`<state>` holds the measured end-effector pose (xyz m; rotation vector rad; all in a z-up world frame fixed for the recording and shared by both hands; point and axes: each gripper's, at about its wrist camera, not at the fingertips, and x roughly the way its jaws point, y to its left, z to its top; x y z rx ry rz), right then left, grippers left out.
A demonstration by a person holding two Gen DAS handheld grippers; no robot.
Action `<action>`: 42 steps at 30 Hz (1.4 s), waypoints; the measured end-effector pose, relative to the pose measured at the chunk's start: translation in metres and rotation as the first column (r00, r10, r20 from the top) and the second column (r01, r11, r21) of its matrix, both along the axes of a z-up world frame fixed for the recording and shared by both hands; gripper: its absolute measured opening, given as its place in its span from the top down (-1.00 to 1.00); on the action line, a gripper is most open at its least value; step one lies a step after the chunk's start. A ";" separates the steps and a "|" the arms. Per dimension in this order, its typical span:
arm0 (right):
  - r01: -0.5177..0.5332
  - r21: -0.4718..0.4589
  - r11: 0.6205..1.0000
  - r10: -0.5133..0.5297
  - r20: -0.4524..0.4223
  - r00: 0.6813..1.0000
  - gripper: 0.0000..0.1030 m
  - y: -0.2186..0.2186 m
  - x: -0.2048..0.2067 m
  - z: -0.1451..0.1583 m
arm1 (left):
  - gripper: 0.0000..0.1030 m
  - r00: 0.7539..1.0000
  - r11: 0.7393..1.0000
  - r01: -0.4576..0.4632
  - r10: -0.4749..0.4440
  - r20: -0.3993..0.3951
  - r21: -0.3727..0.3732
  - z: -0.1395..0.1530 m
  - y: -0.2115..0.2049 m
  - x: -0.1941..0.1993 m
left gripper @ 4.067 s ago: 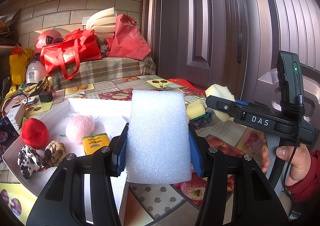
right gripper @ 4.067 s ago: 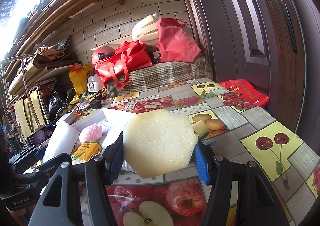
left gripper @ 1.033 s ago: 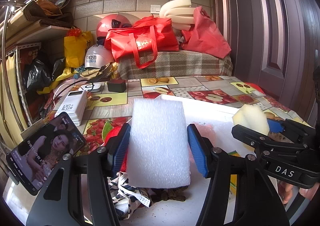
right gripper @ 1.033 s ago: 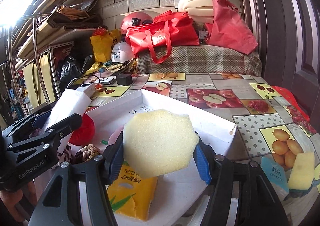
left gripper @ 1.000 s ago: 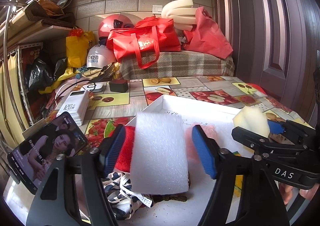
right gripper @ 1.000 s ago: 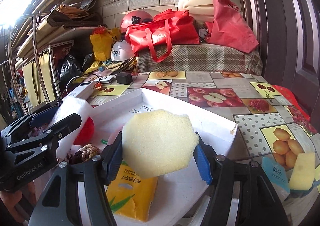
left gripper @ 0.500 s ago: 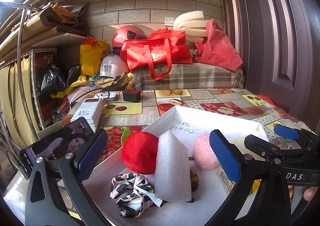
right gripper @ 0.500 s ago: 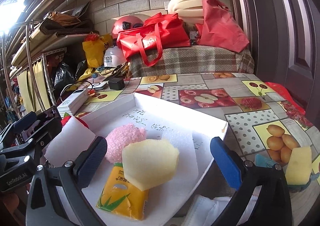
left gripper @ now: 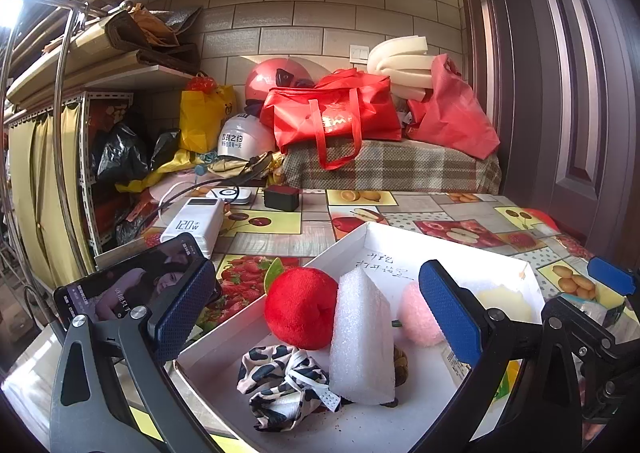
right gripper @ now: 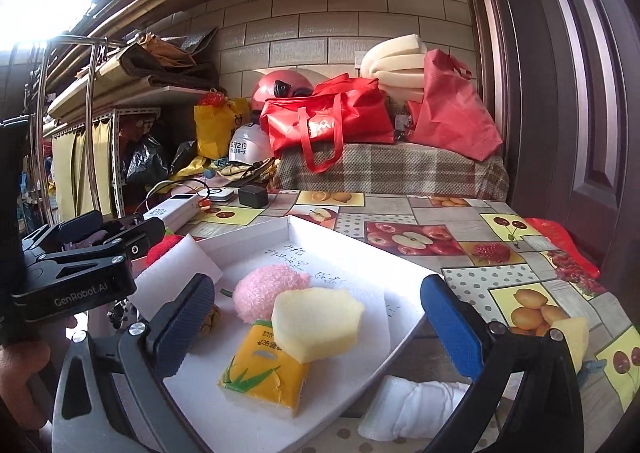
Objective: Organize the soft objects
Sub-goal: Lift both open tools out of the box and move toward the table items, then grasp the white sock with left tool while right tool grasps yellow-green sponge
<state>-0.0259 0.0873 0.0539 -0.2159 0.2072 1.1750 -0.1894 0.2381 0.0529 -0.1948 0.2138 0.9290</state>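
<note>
I've just let go on both sides. My left gripper is hanging wide open and empty above the white tray, the white foam block now leaning on the red plush ball. My right gripper is gaping empty too, the yellow sponge resting on the tissue pack. Both placed; the white cloth is waiting outside.

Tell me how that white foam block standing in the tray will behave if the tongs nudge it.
The white foam block stands on a narrow end and leans against the red plush ball, so a nudge would probably tip it. Its airy, bubbly texture suggests that it is very light and would squash under pressure. It partly rests on the leopard scrunchie, so its footing looks unsteady.
</note>
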 end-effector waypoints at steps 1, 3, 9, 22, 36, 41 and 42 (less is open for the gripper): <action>0.009 -0.008 1.000 -0.009 0.005 1.000 -1.00 -0.005 0.000 0.000 | -0.99 1.000 1.000 0.005 -0.005 -0.004 0.006 0.000 -0.003 0.001; 0.015 -0.022 1.000 -0.015 0.002 1.000 -1.00 -0.018 0.004 -0.002 | -0.99 1.000 0.999 0.027 -0.027 -0.011 0.022 0.001 -0.011 0.003; 0.092 -0.013 0.996 -0.092 -0.042 0.995 -1.00 -0.073 0.046 0.000 | -0.99 0.974 0.973 0.227 -0.226 -0.022 0.040 0.003 -0.050 0.018; 0.414 0.085 0.906 -0.364 -0.340 0.867 -1.00 -0.178 0.168 -0.006 | -0.99 0.757 0.786 0.610 -0.616 -0.217 -0.103 -0.002 -0.153 0.149; 0.354 0.071 0.933 -0.265 -0.529 0.806 -1.00 -0.182 0.203 -0.021 | -0.98 0.575 0.616 0.708 -0.787 -0.225 -0.346 -0.022 -0.200 0.169; 0.238 0.021 0.971 -0.191 -0.532 0.825 -1.00 -0.162 0.209 -0.022 | -0.98 0.639 0.683 0.679 -0.730 -0.242 -0.270 -0.012 -0.189 0.147; 0.208 0.008 0.978 -0.175 -0.509 0.843 -1.00 -0.155 0.207 -0.019 | -0.98 0.645 0.689 0.665 -0.724 -0.244 -0.289 -0.014 -0.183 0.150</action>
